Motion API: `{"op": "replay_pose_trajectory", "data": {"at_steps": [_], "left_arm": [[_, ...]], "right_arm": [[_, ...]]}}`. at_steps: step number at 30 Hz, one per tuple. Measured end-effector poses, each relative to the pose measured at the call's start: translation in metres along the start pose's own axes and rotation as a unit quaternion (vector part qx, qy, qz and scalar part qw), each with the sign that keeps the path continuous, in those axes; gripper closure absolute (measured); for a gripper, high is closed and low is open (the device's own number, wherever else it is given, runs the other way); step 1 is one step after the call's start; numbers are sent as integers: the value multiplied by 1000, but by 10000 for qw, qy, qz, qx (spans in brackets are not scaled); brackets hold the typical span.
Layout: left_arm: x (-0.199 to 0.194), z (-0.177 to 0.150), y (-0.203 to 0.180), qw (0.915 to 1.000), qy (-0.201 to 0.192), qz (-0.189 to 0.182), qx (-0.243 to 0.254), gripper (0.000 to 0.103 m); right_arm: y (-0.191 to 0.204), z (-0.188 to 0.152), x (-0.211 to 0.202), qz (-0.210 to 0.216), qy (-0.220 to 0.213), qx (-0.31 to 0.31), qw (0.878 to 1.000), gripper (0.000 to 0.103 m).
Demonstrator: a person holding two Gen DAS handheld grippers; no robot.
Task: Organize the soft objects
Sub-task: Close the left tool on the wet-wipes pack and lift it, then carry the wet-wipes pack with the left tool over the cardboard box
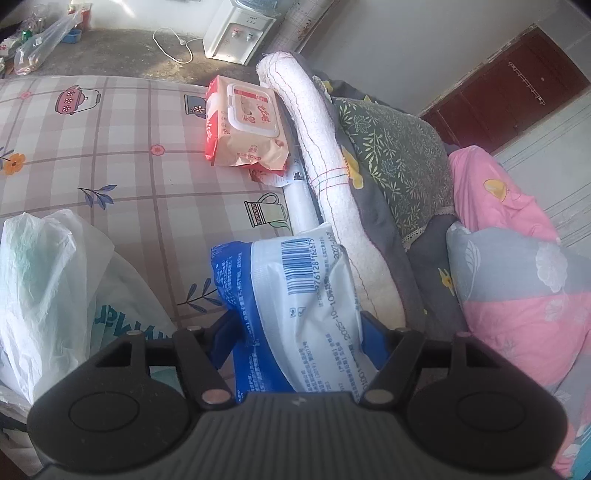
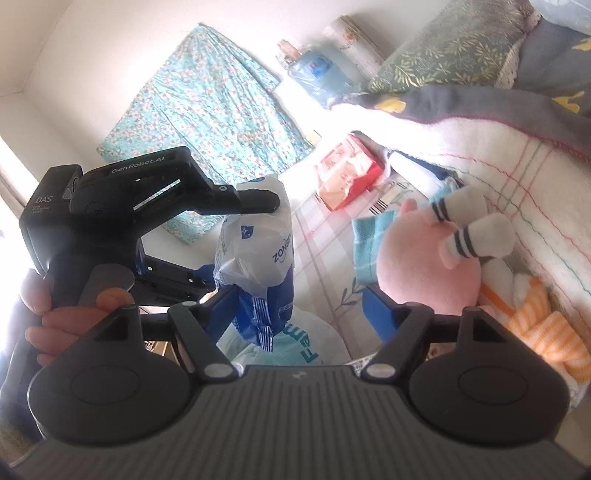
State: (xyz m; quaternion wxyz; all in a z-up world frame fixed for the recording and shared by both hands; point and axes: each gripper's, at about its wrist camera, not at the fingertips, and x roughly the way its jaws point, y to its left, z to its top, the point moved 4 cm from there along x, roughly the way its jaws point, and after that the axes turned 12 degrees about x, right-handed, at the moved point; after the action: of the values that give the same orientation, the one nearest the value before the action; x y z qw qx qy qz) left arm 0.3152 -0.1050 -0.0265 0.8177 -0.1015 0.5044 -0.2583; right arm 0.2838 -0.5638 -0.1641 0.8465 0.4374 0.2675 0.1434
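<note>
Blue-and-white soft pack (image 1: 295, 295) held off the checked bedsheet, barcode side up

Bright daylight, blown-out glare in right view, fisheye-bent edges, dark vignetted corners

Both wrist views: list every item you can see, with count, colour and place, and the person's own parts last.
blue-and-white packet: 1, blue and white with barcode, held between the left gripper's jaws
wet-wipes pack: 1, red and peach, on the checked sheet by the rolled towel
rolled towel: 1, white, along the bedding edge
plastic bag: 1, white, on the sheet's near left
pillows: several, green leafy, grey, pink, piled right
water dispenser: 1, white, on the floor
pink plush: 1, pink, by the white blanket
striped socks: 2, white with dark bands, on the plush
left gripper: 1, black, gripping the packet
right gripper: 1, black and blue, jaws open, empty
hand: 1, on the left gripper's handle
</note>
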Motion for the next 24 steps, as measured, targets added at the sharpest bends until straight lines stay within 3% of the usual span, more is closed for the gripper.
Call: {"op": "replay_pose_trajectory", "data": {"at_steps": [7,17,19,24], "left_arm": [[-32,-5,9,9989,-262,-233,-311,33],[-46,-28,18,9945,-446,-536,-776,33],[-46,-34,19,9945,-441,-540,-788,33],[-38,-46,17,9930,-293,-667,-927,33]], "right_arm": [[16,-11,-15,-227,-47,-556,9982,27],[16,-27,-35,-422,-179,-1073,9932,24],[15,-28,-41,-277,-104,-1042,9941,24],[17,-23,-56,630,90,-626,9960,23]]}}
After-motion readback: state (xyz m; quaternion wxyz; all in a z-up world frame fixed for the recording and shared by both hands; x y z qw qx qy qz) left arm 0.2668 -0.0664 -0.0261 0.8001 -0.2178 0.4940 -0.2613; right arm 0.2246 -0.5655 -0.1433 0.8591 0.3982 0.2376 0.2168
